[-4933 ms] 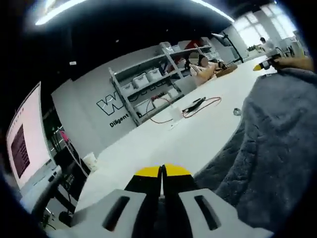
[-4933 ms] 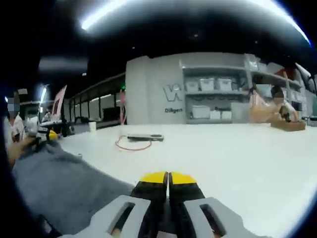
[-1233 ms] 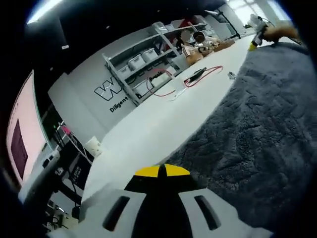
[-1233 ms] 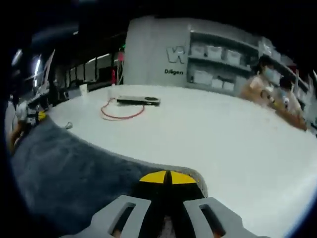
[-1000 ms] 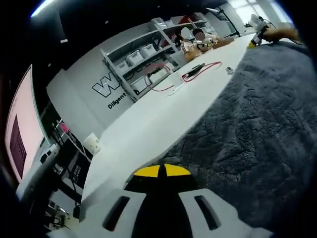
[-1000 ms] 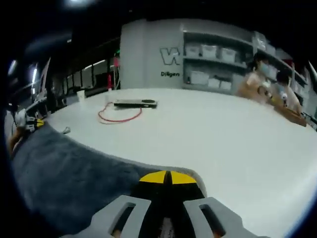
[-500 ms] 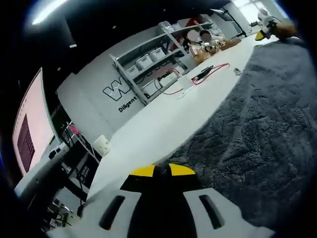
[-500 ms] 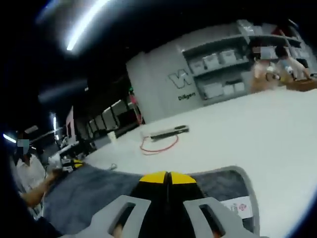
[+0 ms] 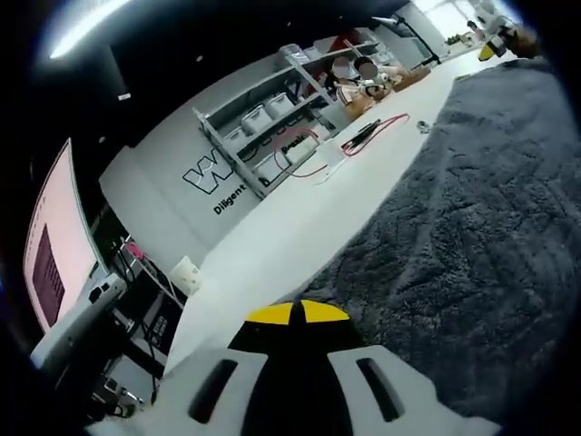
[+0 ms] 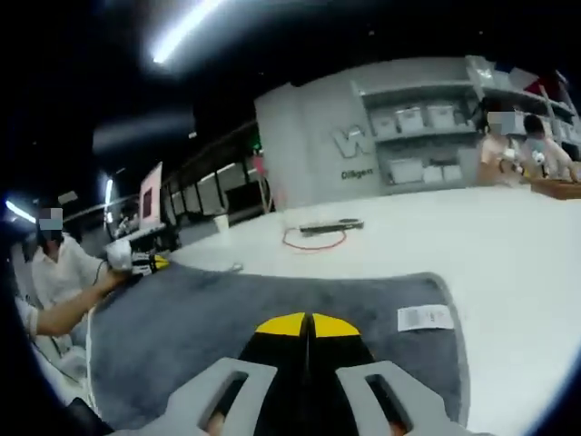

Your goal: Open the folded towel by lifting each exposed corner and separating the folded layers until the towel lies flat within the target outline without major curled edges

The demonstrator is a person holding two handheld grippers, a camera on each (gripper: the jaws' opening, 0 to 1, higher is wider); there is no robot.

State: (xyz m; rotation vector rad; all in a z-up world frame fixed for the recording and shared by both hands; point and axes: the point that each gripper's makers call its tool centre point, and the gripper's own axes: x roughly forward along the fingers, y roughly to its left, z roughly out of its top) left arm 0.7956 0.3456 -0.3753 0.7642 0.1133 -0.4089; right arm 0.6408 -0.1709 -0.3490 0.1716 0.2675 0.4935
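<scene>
**Towel spread across the table, both grippers low at its edges**

The grey towel [image 10: 272, 313] lies opened out on the white table [image 10: 517, 272], its pile flat, with a white care label [image 10: 424, 317] showing near one corner. In the left gripper view the same towel [image 9: 472, 209] runs from just beyond the jaws away to the far side, its long edge lying against bare table [image 9: 300, 227]. No target outline can be made out in either view.

The left gripper [image 9: 298, 313] has its yellow tips pressed together; whether any fabric is pinched between them cannot be told, since the towel's near edge sits right at the tips. The right gripper [image 10: 306, 325] is likewise closed tip to tip, held above the towel's surface, and a pinch there cannot be confirmed either. The right gripper also shows far off at the towel's opposite corner [image 9: 497, 45], and the left gripper, held in a hand, at the far left [image 10: 136, 262].

The risks, as I judge them: a closed jaw drawn away may drag a corner and curl the edge back over, and a pull from one end alone may skew the towel.

Beyond the towel lie a red cable [image 9: 377, 132] and shelving [image 10: 427, 145].
</scene>
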